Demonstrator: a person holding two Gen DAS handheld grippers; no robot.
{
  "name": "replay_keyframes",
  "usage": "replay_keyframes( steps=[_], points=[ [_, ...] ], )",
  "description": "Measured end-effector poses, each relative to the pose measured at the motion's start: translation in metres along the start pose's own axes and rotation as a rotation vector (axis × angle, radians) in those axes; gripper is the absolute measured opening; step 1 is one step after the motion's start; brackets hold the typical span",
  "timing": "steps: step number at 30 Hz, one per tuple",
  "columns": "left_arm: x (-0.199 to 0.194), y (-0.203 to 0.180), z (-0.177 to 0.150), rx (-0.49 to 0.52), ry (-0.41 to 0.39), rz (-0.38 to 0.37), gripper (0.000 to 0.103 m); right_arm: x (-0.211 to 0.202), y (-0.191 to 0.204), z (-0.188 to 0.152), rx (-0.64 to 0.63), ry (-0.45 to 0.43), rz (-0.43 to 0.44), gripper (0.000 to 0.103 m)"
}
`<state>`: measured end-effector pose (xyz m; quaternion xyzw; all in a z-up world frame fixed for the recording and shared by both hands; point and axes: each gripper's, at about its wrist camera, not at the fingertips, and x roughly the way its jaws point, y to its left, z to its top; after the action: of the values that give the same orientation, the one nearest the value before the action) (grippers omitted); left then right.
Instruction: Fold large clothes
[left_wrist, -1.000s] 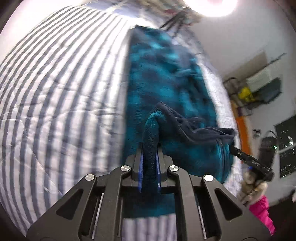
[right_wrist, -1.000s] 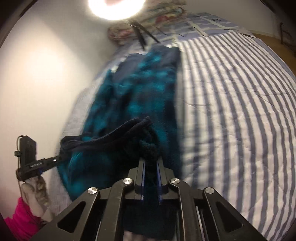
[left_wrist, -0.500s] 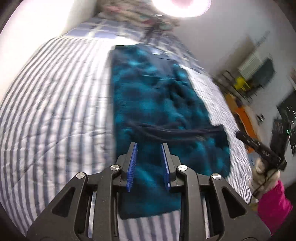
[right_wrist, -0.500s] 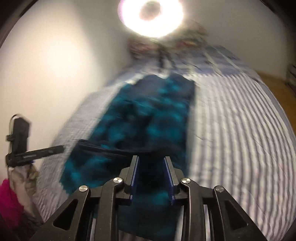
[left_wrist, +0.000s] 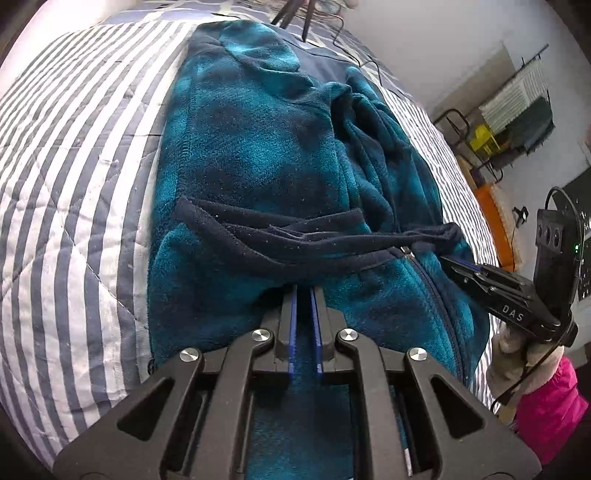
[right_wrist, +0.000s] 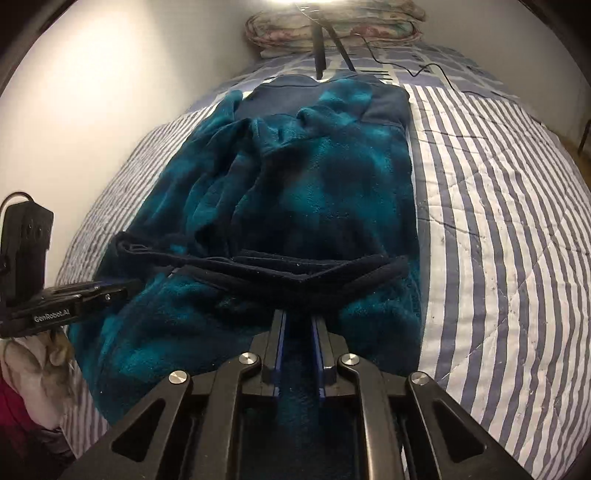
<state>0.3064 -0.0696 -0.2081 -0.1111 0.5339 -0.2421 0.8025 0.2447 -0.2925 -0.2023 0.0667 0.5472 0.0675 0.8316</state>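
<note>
Striped blue-white quilted bedspread (left_wrist: 74, 206) carries teal-and-navy fleece jacket (left_wrist: 258, 147), folded lengthwise, navy hem band across near end. Left gripper (left_wrist: 303, 291) jaws just narrowed, tips under band; right gripper (right_wrist: 298, 314) likewise. Tripod legs (right_wrist: 319, 48) beyond jacket collar.

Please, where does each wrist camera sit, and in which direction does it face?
Left wrist: sits behind the left gripper, looking down over the teal jacket on the striped quilt; the right gripper and a pink sleeve show at the right edge.
Right wrist: sits behind the right gripper, facing up the bed toward the pillows; the left gripper shows at the left edge.
Shared: the jacket and its dark band, whose ends both pairs of jaws, which have just been closing, appear to pinch.
</note>
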Motion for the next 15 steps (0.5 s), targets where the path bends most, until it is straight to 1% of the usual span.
replay_keyframes(
  steps=[1, 2, 3, 4, 6, 7, 9, 10, 11, 12, 13, 14, 15],
  points=[
    [-0.003, -0.003, -0.001, 0.023, -0.002, 0.013, 0.01, -0.003, 0.004, 0.0, -0.023, 0.002, -0.017, 0.01],
    [-0.007, -0.006, -0.002, 0.032, -0.005, 0.02, 0.009, -0.005, 0.006, 0.001, -0.032, 0.003, -0.015, 0.013],
    [-0.012, -0.006, -0.001, 0.027, -0.006, 0.01, 0.009, -0.011, 0.007, 0.003, -0.033, -0.003, 0.0, 0.014],
    [-0.017, -0.006, 0.0, 0.02, -0.007, -0.008, 0.01, -0.017, 0.006, 0.004, -0.029, -0.016, 0.018, 0.017],
    [-0.028, -0.004, 0.008, 0.024, -0.034, -0.012, 0.01, -0.033, 0.005, 0.004, -0.024, -0.072, 0.043, 0.021],
    [-0.039, -0.001, 0.013, 0.026, -0.06, -0.02, 0.01, -0.044, 0.003, 0.003, -0.019, -0.119, 0.046, 0.026],
    [-0.056, 0.007, 0.023, 0.017, -0.097, -0.021, 0.012, -0.062, -0.002, 0.003, -0.003, -0.201, 0.047, 0.029],
    [-0.064, 0.012, 0.03, 0.011, -0.114, -0.02, 0.014, -0.07, -0.007, 0.007, 0.01, -0.236, 0.045, 0.034],
    [-0.07, 0.017, 0.037, 0.006, -0.127, -0.015, 0.02, -0.076, -0.008, 0.011, 0.017, -0.255, 0.041, 0.04],
    [-0.073, 0.021, 0.045, 0.001, -0.135, -0.005, 0.024, -0.081, -0.012, 0.018, 0.024, -0.272, 0.032, 0.041],
    [-0.076, 0.027, 0.056, -0.006, -0.142, 0.002, 0.032, -0.084, -0.017, 0.025, 0.027, -0.28, 0.024, 0.043],
    [-0.078, 0.031, 0.064, -0.015, -0.148, 0.002, 0.035, -0.087, -0.021, 0.031, 0.026, -0.277, 0.02, 0.043],
    [-0.08, 0.035, 0.072, -0.026, -0.152, -0.005, 0.035, -0.087, -0.024, 0.039, 0.019, -0.269, 0.016, 0.043]
  ],
)
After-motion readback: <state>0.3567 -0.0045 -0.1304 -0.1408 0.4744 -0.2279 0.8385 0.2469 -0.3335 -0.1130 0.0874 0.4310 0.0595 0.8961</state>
